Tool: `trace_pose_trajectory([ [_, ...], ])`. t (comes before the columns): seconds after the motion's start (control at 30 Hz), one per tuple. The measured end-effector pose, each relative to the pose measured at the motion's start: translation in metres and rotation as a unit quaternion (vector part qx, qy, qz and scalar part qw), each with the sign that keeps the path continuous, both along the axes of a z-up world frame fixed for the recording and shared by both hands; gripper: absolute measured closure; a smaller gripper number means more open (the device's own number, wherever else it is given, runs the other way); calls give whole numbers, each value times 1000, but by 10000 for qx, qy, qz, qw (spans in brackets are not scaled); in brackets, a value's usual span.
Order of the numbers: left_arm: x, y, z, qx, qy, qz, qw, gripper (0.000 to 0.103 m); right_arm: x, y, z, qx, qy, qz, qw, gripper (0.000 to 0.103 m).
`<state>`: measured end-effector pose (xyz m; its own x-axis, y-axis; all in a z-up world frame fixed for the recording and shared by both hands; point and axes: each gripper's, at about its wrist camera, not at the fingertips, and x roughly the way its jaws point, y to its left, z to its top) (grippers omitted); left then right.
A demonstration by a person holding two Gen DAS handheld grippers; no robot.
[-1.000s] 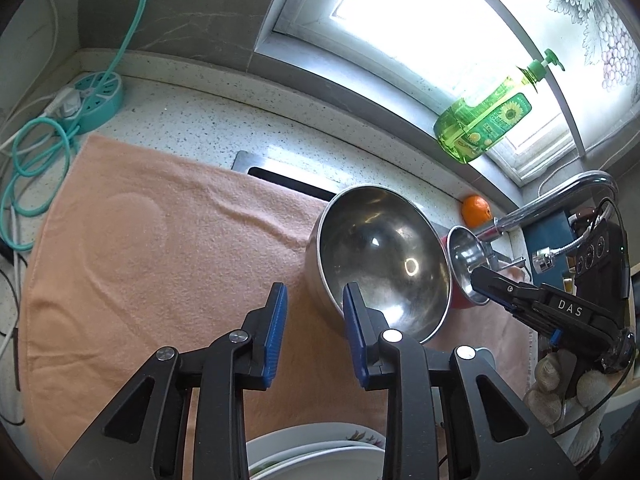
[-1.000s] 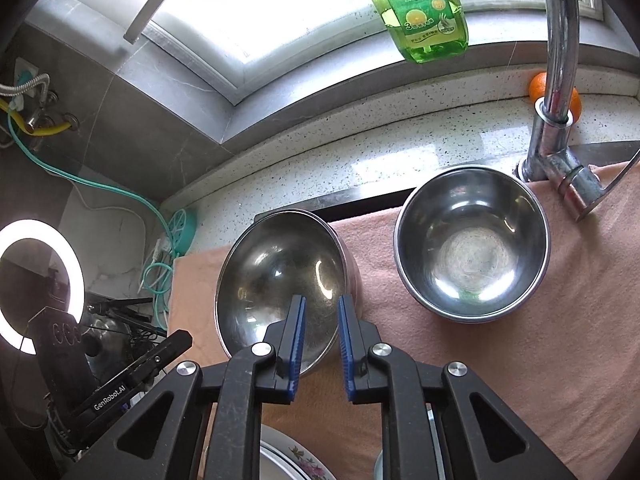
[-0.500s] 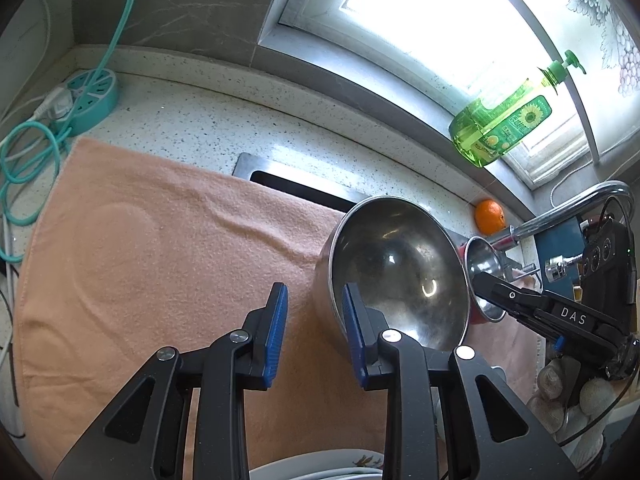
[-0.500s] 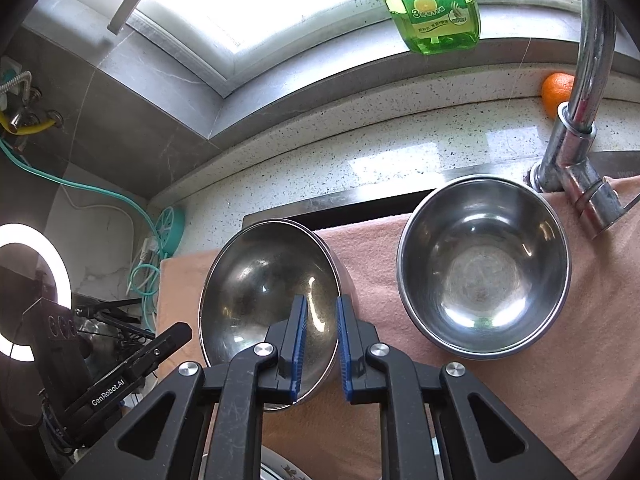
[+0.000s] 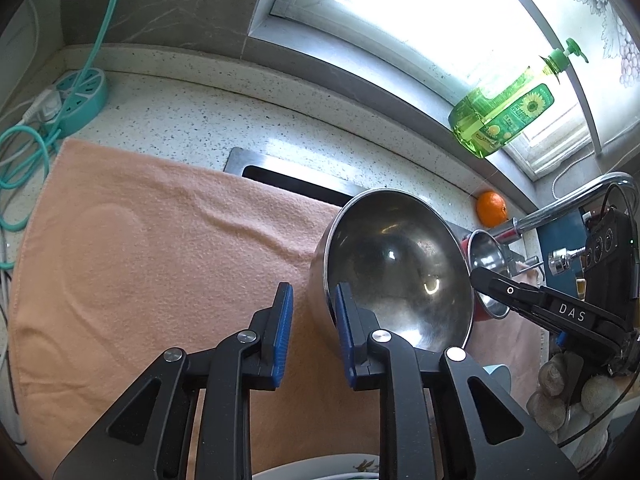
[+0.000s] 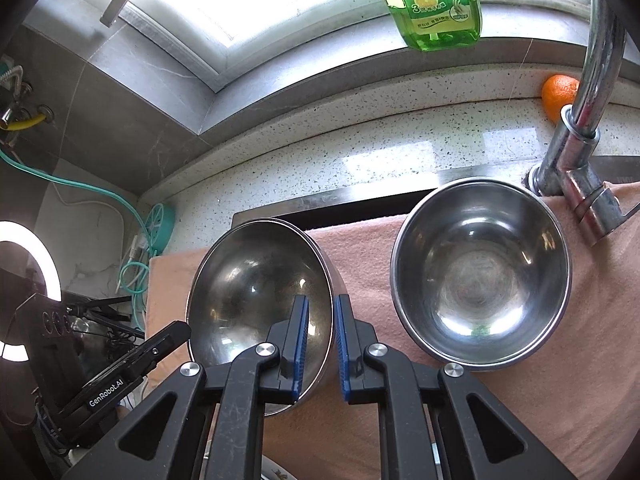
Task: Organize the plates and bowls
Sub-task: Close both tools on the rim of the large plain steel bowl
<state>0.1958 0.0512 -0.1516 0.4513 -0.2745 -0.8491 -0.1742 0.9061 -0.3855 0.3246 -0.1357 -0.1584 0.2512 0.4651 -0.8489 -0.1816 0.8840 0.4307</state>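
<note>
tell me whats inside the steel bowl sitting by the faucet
Nothing shows inside the steel bowl by the faucet: only its bare, scuffed bottom and reflections. It sits upright on the peach towel. The towel under its base is covered, so anything beneath cannot be seen.

The right hand-held gripper (image 6: 320,344) pinches the tilted steel bowl's (image 6: 256,292) rim beside another bowl (image 6: 480,276).
</note>
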Motion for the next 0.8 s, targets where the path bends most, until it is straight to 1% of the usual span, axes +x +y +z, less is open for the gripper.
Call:
trace_pose_trajectory([
  [0.07,0,1,-2,-8,34,-2,10000,84,0,-1,-2,-73,-10,-13,10000,91],
  [0.37,3,1,-4,-44,76,-20,10000,84,2,2,-12,-31,149,30,9999,91],
  [0.47,3,1,-4,-32,49,-50,10000,84,2,-1,-12,89,191,-18,9998,91],
  [0.6,4,2,-6,-67,53,-61,9999,84,3,-1,-14,53,207,-5,9998,95],
  [0.73,4,0,-6,-70,27,-96,9999,91,2,-1,-13,44,193,27,9998,95],
  [0.8,5,-1,-5,-40,19,-115,9999,92,2,0,-12,21,179,44,9998,95],
])
